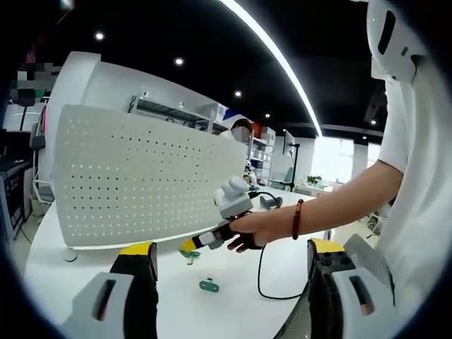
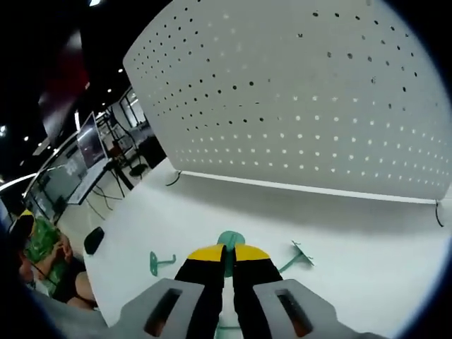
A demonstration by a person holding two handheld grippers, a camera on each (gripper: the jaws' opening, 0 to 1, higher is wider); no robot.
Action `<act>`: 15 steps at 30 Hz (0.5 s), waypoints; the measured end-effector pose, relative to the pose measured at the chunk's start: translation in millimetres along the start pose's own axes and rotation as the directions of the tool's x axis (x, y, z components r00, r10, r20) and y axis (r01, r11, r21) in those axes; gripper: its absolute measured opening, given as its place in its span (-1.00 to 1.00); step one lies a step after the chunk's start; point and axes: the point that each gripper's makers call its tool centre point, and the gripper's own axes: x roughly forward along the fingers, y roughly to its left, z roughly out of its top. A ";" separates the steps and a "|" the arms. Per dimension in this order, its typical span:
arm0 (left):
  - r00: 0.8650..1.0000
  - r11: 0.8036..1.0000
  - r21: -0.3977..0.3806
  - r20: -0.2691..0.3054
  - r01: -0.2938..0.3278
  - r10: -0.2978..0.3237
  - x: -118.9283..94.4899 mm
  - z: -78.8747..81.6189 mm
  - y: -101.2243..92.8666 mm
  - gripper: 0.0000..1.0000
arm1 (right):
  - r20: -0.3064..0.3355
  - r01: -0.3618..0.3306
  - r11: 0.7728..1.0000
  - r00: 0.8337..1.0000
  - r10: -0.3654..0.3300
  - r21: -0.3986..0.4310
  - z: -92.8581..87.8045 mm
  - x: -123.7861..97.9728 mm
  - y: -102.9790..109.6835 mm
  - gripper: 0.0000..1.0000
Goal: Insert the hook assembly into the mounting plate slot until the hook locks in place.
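Right gripper [image 2: 226, 260]: jaws nearly closed on a green hook [image 2: 229, 242] low over the white table [image 2: 367, 261], near the pegboard [image 2: 304, 92]. Left gripper [image 1: 233, 265]: jaws wide apart, empty

Left gripper view sits back, looking across the tabletop [image 1: 233, 311] at the pegboard [image 1: 134, 176]. Right gripper view hovers low, close under that board [image 2: 311, 92]. Both share pegboard and tabletop [image 2: 367, 233].
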 end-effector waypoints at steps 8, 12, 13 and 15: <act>1.000 1.000 0.004 -0.004 0.023 -0.023 1.7 0.2 -4.2 0.80 | 0.042 0.004 1.000 0.999 -0.005 0.025 7.9 -14.6 -3.7 -0.96; 0.999 0.999 0.013 -0.016 0.033 -0.033 2.4 -0.1 -8.6 0.80 | 0.067 0.000 0.999 0.998 -0.003 0.046 14.6 -20.7 -3.1 -0.96; 0.999 0.999 0.012 -0.014 0.036 -0.036 2.6 0.3 -9.3 0.80 | 0.064 0.004 0.999 0.998 -0.006 0.036 15.5 -21.4 -3.6 -0.96; 0.999 0.999 0.017 -0.024 0.039 -0.038 4.1 -0.4 -10.1 0.80 | 0.077 0.006 1.000 0.997 -0.008 0.030 19.3 -24.1 -4.7 -0.96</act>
